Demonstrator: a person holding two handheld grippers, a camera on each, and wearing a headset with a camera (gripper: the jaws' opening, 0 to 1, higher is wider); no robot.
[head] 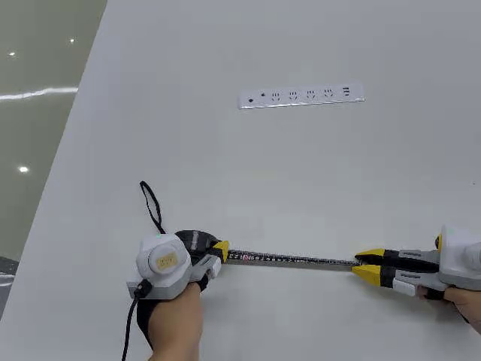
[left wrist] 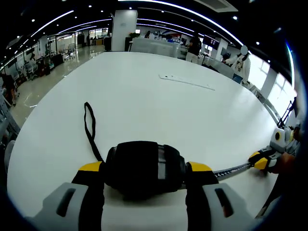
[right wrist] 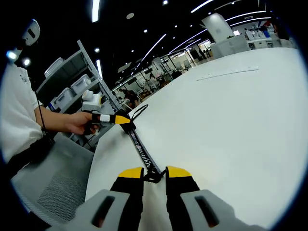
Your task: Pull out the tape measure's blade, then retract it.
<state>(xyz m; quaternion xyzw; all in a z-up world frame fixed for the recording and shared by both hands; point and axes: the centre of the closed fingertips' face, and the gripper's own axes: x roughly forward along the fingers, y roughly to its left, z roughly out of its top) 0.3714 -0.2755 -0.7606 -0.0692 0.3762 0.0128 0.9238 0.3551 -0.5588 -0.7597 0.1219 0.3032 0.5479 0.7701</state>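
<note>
The left tongs [left wrist: 144, 168] clamp the black tape measure [left wrist: 137, 159], its case largely hidden by them in the head view. The right tongs [right wrist: 155, 172] pinch the tip of the blade [head: 289, 260], hook covered. The blade lies drawn out along the white worktop [head: 301, 173], with a power strip [head: 301, 96] well beyond, under ceiling strip lights [right wrist: 95, 9].
</note>
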